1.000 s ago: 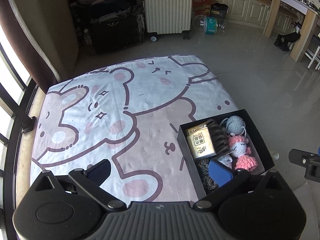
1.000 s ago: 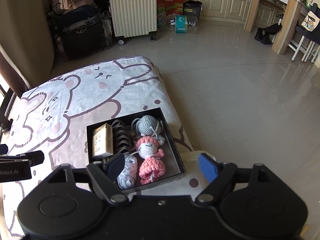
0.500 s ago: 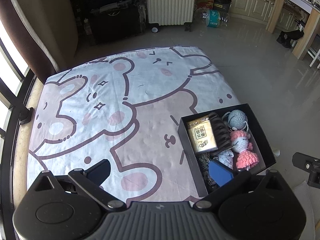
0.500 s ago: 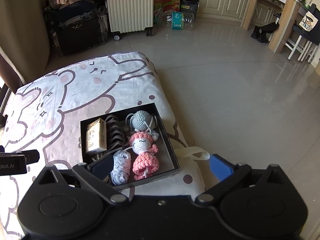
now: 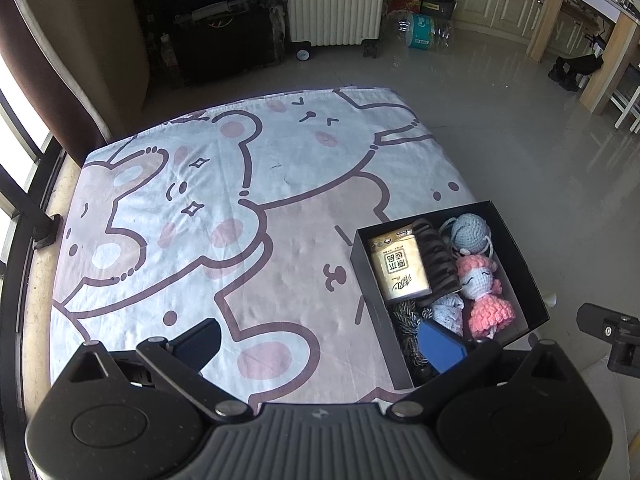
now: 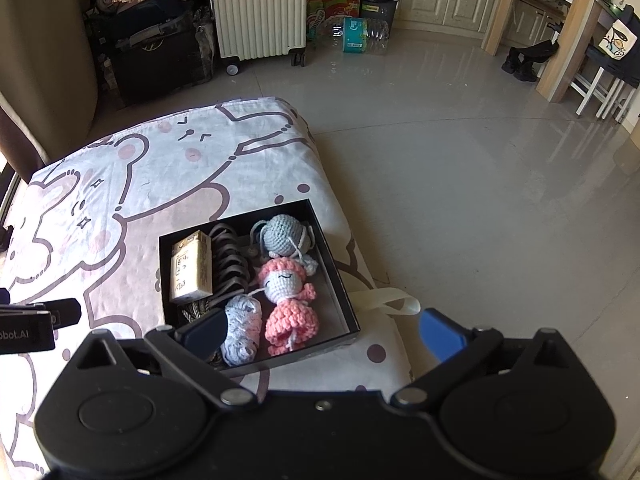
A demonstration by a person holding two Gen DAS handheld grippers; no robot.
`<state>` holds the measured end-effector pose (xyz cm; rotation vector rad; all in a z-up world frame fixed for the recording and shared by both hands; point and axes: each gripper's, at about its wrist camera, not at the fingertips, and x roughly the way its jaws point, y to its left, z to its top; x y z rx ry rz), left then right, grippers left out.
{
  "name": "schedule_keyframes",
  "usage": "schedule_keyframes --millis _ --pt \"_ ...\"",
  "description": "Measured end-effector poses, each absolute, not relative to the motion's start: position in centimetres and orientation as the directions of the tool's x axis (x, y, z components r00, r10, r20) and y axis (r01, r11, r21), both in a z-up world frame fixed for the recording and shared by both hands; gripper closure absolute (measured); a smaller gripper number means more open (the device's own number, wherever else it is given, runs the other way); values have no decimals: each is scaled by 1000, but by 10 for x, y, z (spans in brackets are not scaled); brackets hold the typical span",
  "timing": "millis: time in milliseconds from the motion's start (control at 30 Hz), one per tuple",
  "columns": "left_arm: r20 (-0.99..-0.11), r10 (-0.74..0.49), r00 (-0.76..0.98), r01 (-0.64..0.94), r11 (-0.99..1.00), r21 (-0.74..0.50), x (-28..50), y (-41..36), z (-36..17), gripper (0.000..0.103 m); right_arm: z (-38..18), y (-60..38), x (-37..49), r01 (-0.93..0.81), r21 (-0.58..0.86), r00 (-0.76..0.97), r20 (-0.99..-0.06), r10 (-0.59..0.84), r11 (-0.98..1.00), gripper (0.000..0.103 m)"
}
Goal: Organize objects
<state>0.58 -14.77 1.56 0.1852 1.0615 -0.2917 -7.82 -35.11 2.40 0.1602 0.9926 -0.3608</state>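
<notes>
Resting on the cartoon bedsheet, the black box of crocheted dolls lay just ahead of the right gripper, between its fully spread, empty fingers.

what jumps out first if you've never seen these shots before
The black box at the right edge of the cartoon-bear sheet, packed with a pink crochet doll, a grey-blue crochet ball, a dark hair clip and a yellow pack. Both claws, left and right, hang open and empty in the foreground.
</notes>
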Motion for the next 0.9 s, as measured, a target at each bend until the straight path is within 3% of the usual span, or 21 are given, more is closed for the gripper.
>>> schedule_keyframes --millis 900 --pt "-880 -145 452 327 945 12 6 -147 14 0 24 -350 -77 365 -30 493 -842 -220 931 0"
